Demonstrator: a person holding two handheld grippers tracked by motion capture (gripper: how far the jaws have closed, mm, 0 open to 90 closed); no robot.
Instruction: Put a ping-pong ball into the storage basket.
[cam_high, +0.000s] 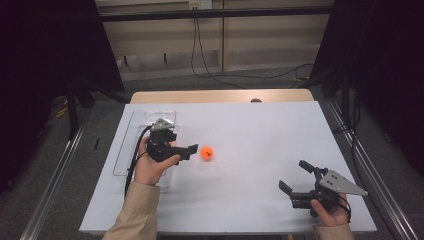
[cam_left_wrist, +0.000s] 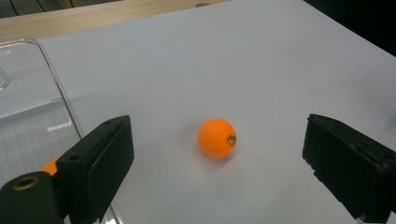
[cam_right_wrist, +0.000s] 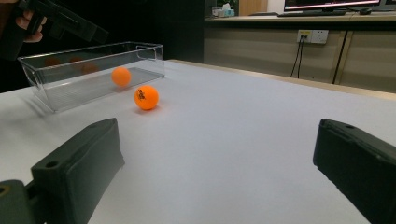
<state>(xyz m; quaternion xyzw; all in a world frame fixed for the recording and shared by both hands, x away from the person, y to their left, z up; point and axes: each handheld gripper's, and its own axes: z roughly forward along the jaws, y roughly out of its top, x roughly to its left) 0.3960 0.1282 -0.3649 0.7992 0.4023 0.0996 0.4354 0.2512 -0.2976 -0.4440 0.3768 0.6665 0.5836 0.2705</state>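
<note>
Jaws of the left gripper (cam_high: 192, 149), left of centre in the high view, are spread wide and empty; the orange ball (cam_high: 207, 153) is seen just right of them on the white table (cam_high: 260, 130). It is judged light, smooth, hard and prone to rolling, best pinched across its middle. Jaws of the right gripper (cam_high: 296, 176), lower right, are likewise held wide around nothing.

A white-topped table (cam_high: 250, 130) bears a clear tray (cam_high: 131, 131) and an orange ball (cam_high: 207, 152).

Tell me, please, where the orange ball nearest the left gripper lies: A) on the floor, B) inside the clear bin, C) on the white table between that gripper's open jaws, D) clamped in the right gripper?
C: the ball rests on the white table, apart from both jaws of the left gripper, outside the bin.
</note>
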